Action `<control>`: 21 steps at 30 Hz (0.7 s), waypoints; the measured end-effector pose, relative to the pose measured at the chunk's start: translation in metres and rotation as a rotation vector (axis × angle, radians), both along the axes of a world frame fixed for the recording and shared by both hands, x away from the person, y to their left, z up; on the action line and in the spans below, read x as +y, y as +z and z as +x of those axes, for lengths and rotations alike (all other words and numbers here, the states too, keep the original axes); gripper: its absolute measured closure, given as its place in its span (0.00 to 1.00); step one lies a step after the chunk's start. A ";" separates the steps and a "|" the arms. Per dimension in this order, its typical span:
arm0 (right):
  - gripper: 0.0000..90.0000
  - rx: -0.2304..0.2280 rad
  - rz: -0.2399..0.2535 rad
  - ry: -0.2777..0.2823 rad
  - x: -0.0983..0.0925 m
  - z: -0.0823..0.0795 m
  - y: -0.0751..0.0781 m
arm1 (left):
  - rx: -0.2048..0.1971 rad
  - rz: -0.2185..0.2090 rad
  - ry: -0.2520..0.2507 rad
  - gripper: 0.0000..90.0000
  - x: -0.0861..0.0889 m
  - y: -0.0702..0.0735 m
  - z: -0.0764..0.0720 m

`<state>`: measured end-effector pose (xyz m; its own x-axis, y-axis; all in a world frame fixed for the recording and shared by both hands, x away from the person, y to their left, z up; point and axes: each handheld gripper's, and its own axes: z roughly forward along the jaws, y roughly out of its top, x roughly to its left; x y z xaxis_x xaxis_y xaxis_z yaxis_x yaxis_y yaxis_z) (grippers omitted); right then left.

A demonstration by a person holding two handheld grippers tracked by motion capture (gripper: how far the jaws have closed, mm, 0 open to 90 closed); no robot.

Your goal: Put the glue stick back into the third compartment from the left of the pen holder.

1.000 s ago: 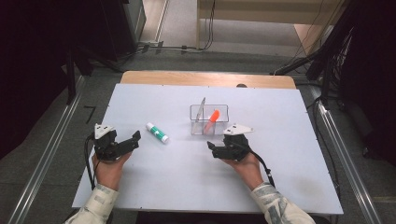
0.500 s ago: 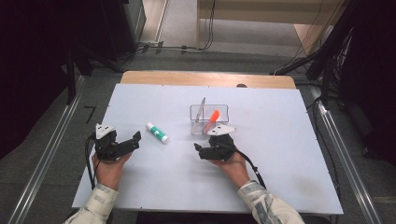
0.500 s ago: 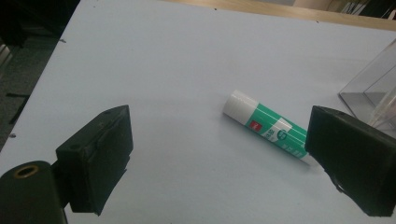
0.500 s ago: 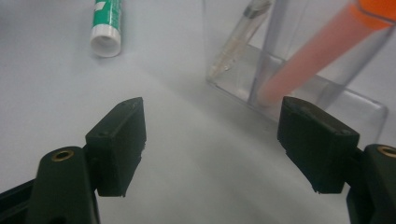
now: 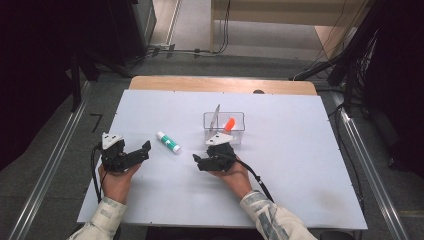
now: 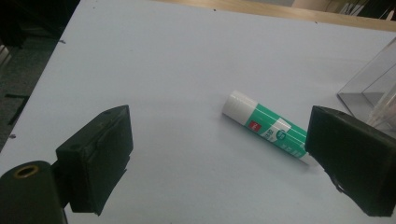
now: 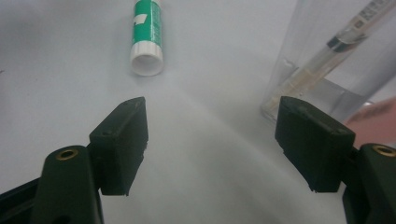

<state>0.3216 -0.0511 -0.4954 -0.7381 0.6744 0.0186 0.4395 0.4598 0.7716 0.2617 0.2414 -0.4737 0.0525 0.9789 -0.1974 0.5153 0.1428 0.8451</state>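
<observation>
high view, inventory: white worktop (image 5: 300, 165); glue stick (image 5: 168, 142), green and white, lying flat at about 10 o'clock from the worktop centre; clear box (image 5: 224, 127) at about 12 o'clock, holding an orange item (image 5: 229, 124) and a slim upright pen-like piece (image 5: 215, 117).

left gripper (image 5: 145, 147): held at 8 o'clock on the worktop, jaws spread wide, nothing between them, pointed toward the glue stick, which lies just beyond the jaw tips and is not touched. in the left gripper view the glue stick (image 6: 266, 126) is seen ahead and toward the right-hand jaw, its white cap end nearer the middle of the view.

right gripper (image 5: 198, 161): held just in front of the clear box, jaws likewise spread and empty, turned toward 9 o'clock. in the right gripper view the glue stick (image 7: 147, 32) lies ahead with its white end facing the camera, and the clear box (image 7: 327, 60) stands by the right-hand jaw.

step in hand, as judged: pickup of the glue stick. handling note: the stick is round and is likely to roll, so the jaws are best set across its barrel near mid-length, lowered until they straddle it, then closed squarely. the box wall is to be kept clear of the right gripper.
</observation>
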 end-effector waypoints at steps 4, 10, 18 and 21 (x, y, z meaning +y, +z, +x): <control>0.27 0.001 -0.008 0.014 0.010 0.000 -0.002 | 0.001 0.000 -0.004 0.09 0.000 0.000 0.000; 0.29 -0.012 -0.011 0.034 0.026 0.002 -0.002 | 0.003 0.000 -0.003 0.09 0.000 0.000 0.000; 0.33 -0.018 -0.034 0.066 0.043 0.005 -0.007 | 0.006 0.000 -0.007 0.09 0.000 -0.001 -0.001; 0.33 -0.018 -0.030 0.068 0.048 0.007 -0.008 | 0.006 -0.002 -0.012 0.09 0.000 -0.001 0.000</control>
